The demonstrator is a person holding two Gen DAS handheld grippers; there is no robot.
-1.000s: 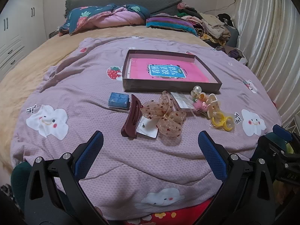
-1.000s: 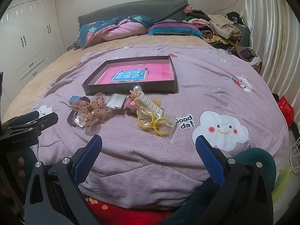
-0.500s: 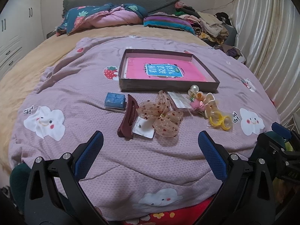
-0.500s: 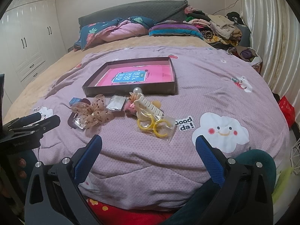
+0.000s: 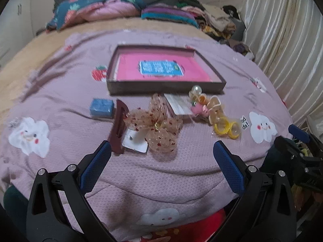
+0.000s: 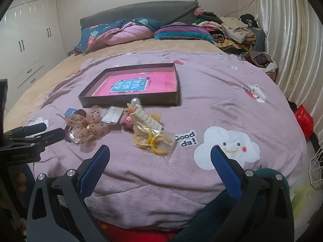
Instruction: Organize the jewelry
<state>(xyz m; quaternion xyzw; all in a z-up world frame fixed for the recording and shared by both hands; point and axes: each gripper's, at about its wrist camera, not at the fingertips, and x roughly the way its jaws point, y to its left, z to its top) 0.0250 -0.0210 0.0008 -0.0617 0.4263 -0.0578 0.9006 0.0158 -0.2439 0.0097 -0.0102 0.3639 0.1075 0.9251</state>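
Observation:
A shallow dark box (image 5: 219, 80) (image 6: 129, 100) with a pink book in it lies on the purple blanket. In front of it lie a sheer dotted bow (image 5: 157, 125) (image 6: 88, 125), a maroon claw clip (image 5: 119, 125), a blue box (image 5: 101, 106), a white card (image 5: 134, 142), a clear packet (image 5: 178, 105) (image 6: 112, 115), a cream claw clip (image 6: 146, 119) and yellow rings in a bag (image 5: 228, 128) (image 6: 151, 140). My left gripper (image 5: 161, 161) is open and empty, just short of the bow. My right gripper (image 6: 159, 163) is open and empty, near the yellow rings.
Pillows, a quilt (image 6: 121, 32) and piled clothes (image 6: 232, 30) lie at the bed's far end. Curtains (image 6: 292, 40) hang on the right and white cabinets (image 6: 28, 46) stand on the left. The bed's front edge runs just under both grippers.
My left gripper has moved forward toward the bow and clips, which now sit larger in view. My right gripper has edged closer to the yellow rings. Both stay open.

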